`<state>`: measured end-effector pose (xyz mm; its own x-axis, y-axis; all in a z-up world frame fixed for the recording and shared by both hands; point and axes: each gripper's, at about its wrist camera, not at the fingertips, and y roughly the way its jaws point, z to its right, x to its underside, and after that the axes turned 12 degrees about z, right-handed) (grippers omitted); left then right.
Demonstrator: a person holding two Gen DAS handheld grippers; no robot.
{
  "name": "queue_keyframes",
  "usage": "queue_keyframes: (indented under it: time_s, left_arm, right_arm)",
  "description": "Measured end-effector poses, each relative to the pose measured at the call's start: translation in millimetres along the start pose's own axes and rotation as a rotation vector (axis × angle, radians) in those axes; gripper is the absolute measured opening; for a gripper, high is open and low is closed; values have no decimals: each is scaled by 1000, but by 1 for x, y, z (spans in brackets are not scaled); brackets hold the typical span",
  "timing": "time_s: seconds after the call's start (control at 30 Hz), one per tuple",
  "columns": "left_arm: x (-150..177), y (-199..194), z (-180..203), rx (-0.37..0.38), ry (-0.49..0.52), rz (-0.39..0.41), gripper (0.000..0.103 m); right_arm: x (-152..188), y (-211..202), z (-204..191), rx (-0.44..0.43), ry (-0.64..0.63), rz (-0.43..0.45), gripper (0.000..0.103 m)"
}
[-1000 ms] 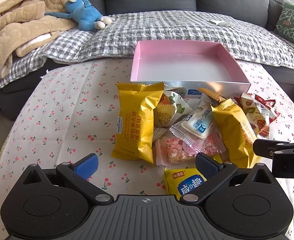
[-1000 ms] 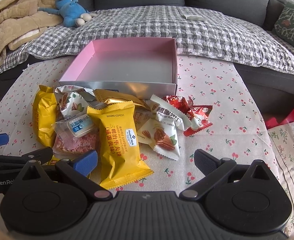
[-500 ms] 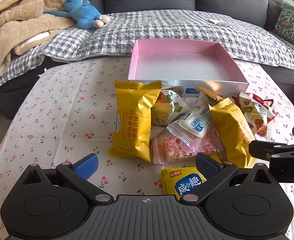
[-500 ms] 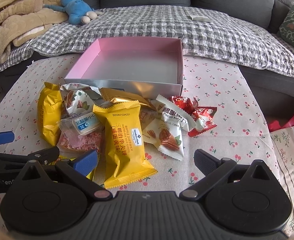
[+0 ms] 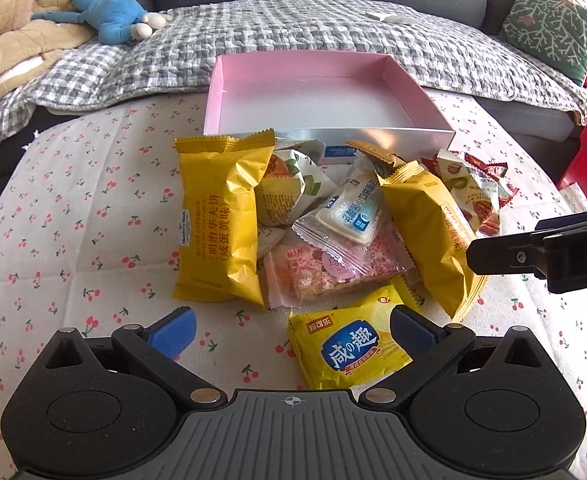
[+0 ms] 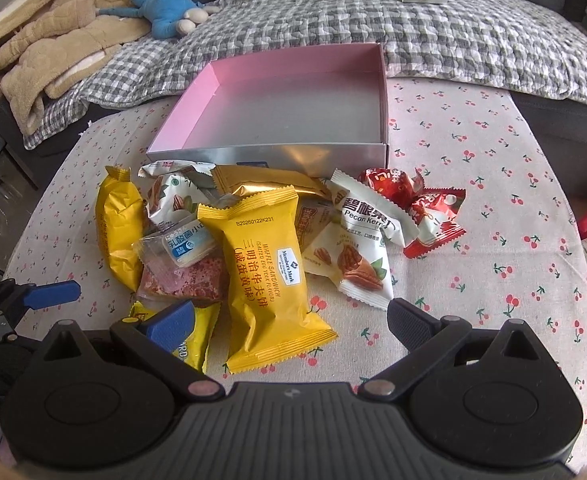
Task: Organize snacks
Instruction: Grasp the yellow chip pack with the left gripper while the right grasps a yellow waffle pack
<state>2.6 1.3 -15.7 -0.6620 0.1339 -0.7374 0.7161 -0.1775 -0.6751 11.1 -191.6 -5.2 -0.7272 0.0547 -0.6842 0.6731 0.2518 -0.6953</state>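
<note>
A pile of snack packets lies on the cherry-print tablecloth in front of an empty pink box [image 5: 405, 80] [image 6: 221, 92]. My left gripper [image 5: 291, 326] is open and empty, low over the table; a small yellow packet [image 5: 349, 346] lies between its fingers. A tall yellow waffle packet [image 5: 217, 220] lies at the pile's left. My right gripper [image 6: 289, 318] is open and empty, just over the near end of another yellow waffle packet [image 6: 271, 268]. A pecan packet [image 6: 353, 260] and red packets [image 6: 425, 212] lie to its right.
A grey sofa with a checked blanket [image 5: 293, 28], a blue plush toy [image 5: 109, 12] and a beige coat [image 5: 9, 40] stands behind the table. A green cushion [image 5: 553, 20] is at far right. The right gripper's finger [image 5: 533, 256] shows in the left wrist view.
Both grippers have moved forward and lower toward the snack pile. The small yellow packet now lies further in between my left fingers. Both stay open.
</note>
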Motion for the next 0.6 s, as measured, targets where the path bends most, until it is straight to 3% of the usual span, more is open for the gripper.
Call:
queue_keyframes:
  time_s: [0.13,0.27,0.4,0.6]
  left_arm:
    - [0,-2,-1,24,25,5,103]
    - [6,-1,-15,61,116,36,101]
    - [14,-8,-24,172,186,96,100]
    - [16,-11,-16,371,291,142,85]
  right_arm:
    - [-1,3,3,-15,14,-25,97]
    - [-1,0,13,-54,43,-29,96]
    - [-1,-3,19,-155,61,-32,96]
    - [-7,3,17,-267,41,-23,85]
